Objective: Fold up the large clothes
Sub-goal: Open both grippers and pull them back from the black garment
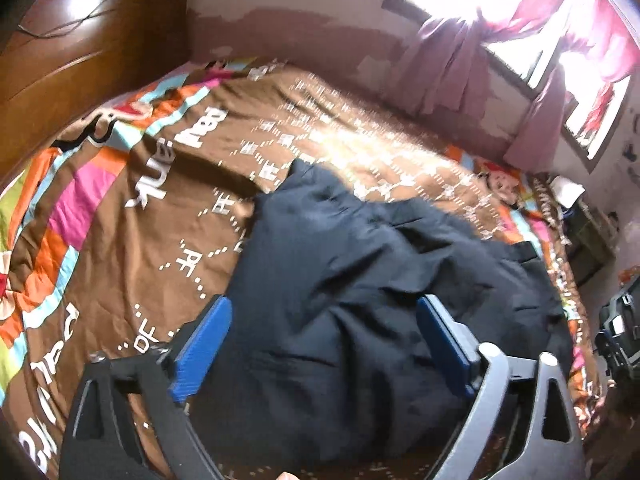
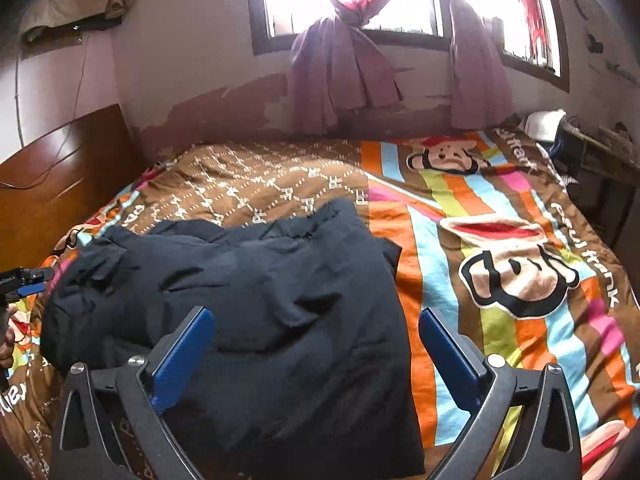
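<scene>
A large dark navy garment [image 1: 360, 300] lies rumpled in a heap on the bed; it also shows in the right wrist view [image 2: 260, 300]. My left gripper [image 1: 324, 320] is open above the garment's near part, its blue pads [image 1: 200, 344] wide apart and empty. My right gripper [image 2: 316, 336] is open too, over the garment's near right part, with nothing between its blue pads [image 2: 448, 352]. The left gripper's tip [image 2: 28, 278] shows at the far left edge of the right wrist view, beside the garment.
The bed has a brown and striped cartoon cover [image 2: 500, 240]. A wooden headboard [image 1: 72, 60] stands at the left. A wall with a window and pink curtains [image 2: 344, 64] runs behind the bed. Furniture and clutter [image 2: 592, 148] stand at the right.
</scene>
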Demonstrator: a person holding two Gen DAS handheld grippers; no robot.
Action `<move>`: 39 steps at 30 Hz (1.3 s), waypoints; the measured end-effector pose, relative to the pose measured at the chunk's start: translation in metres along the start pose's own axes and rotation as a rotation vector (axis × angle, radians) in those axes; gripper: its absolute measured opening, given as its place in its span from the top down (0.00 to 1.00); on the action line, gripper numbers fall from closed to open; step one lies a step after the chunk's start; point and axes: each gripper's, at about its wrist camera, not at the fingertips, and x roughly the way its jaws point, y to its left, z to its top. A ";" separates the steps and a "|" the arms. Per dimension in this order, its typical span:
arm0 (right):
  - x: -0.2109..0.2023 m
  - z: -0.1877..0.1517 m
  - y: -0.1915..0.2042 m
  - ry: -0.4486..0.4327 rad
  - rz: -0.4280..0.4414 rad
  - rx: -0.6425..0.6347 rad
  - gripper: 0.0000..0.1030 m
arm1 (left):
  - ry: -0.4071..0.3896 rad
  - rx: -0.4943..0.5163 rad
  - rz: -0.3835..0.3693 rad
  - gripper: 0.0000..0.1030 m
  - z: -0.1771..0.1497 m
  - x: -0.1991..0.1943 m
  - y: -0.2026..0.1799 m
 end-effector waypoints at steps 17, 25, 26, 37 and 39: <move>-0.116 0.005 0.052 -0.162 0.062 -0.060 0.00 | -0.227 0.194 -0.066 0.02 -0.028 -0.133 -0.072; -0.167 -0.011 0.072 -0.206 0.092 -0.074 0.00 | -0.304 0.253 -0.072 0.02 -0.060 -0.185 -0.087; -0.174 -0.014 0.075 -0.212 0.097 -0.075 0.00 | -0.317 0.264 -0.069 0.02 -0.065 -0.191 -0.089; -0.237 -0.048 0.100 -0.261 0.126 -0.085 0.00 | -0.404 0.322 -0.054 0.02 -0.123 -0.248 -0.088; -0.247 -0.055 0.103 -0.269 0.123 -0.100 0.00 | -0.395 0.322 -0.059 0.02 -0.131 -0.254 -0.086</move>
